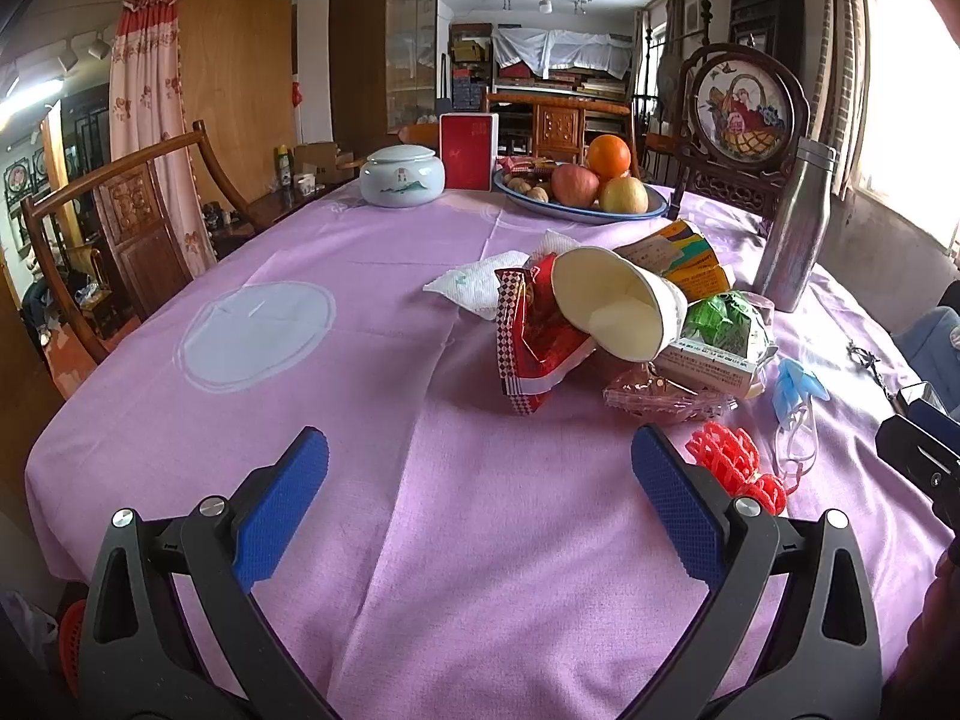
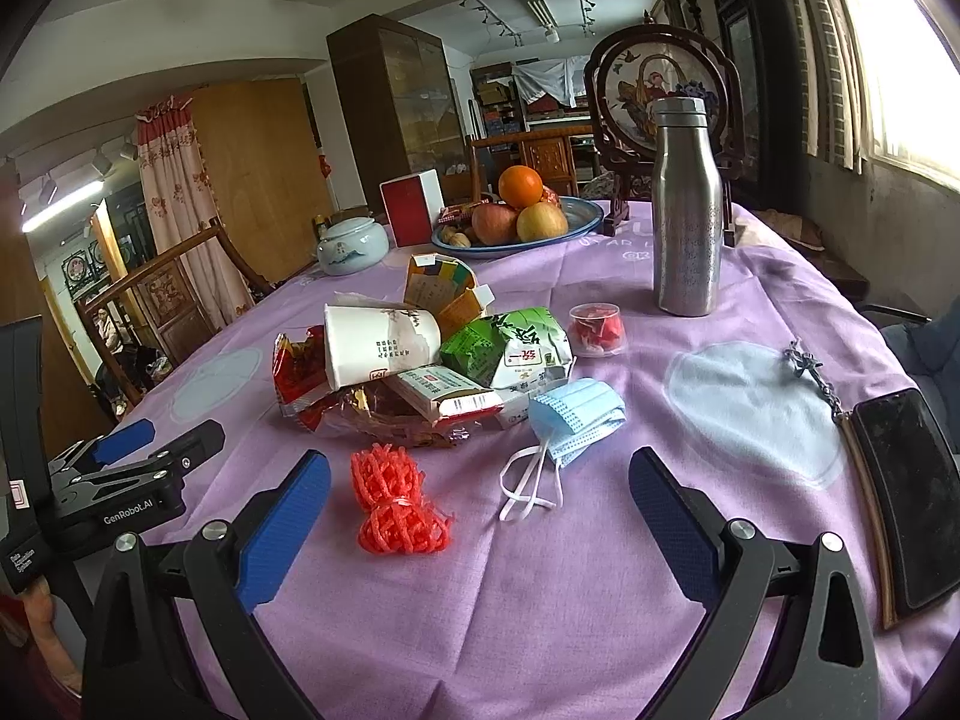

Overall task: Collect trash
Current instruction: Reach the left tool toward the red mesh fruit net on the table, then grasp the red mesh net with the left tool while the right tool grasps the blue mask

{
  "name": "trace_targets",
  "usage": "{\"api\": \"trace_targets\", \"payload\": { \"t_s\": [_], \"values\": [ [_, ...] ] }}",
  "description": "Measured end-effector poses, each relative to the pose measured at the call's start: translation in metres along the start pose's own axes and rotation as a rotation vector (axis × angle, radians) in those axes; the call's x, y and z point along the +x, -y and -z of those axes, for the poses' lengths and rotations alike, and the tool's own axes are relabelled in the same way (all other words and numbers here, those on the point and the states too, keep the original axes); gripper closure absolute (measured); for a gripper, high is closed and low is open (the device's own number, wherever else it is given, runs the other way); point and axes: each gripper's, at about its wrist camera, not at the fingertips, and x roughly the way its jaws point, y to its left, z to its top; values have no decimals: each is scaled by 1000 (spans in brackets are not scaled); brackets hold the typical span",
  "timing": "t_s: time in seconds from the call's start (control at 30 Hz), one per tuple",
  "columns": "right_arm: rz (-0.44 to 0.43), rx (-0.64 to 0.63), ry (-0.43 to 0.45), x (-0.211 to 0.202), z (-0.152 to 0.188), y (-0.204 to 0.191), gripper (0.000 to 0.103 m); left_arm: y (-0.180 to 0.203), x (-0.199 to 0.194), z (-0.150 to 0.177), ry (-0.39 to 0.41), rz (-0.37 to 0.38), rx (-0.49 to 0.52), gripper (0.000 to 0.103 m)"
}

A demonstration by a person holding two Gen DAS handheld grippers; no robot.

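Note:
A pile of trash lies on the purple tablecloth [image 1: 360,420]: a tipped paper cup [image 1: 618,306] [image 2: 378,345], a red snack wrapper [image 1: 534,342] [image 2: 297,375], a green packet [image 2: 510,342], a small white carton [image 2: 444,393], an orange-yellow box [image 2: 444,288], a crumpled tissue [image 1: 474,282]. A red foam net [image 2: 396,507] [image 1: 735,465] and a blue face mask [image 2: 576,417] lie nearer. My left gripper [image 1: 480,504] [image 2: 138,462] is open and empty, short of the pile. My right gripper [image 2: 480,516] is open and empty, with the net and the mask's straps just ahead.
A steel bottle [image 2: 687,210] stands at the right. A fruit plate [image 2: 516,222], a red box [image 2: 411,210] and a ceramic jar [image 2: 351,243] stand at the back. A phone [image 2: 909,498] with a keychain lies far right. A small clear cup [image 2: 597,330] holds red bits.

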Motion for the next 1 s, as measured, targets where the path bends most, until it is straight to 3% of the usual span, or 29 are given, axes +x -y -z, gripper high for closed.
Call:
{"api": "trace_targets", "payload": {
  "t_s": [0.6, 1.0],
  "values": [
    [-2, 20, -48, 14, 2, 9, 6, -3, 12, 5, -40, 8, -10, 6],
    [47, 131, -102, 37, -9, 53, 6, -1, 34, 1, -144, 158, -23, 6]
  ]
}}
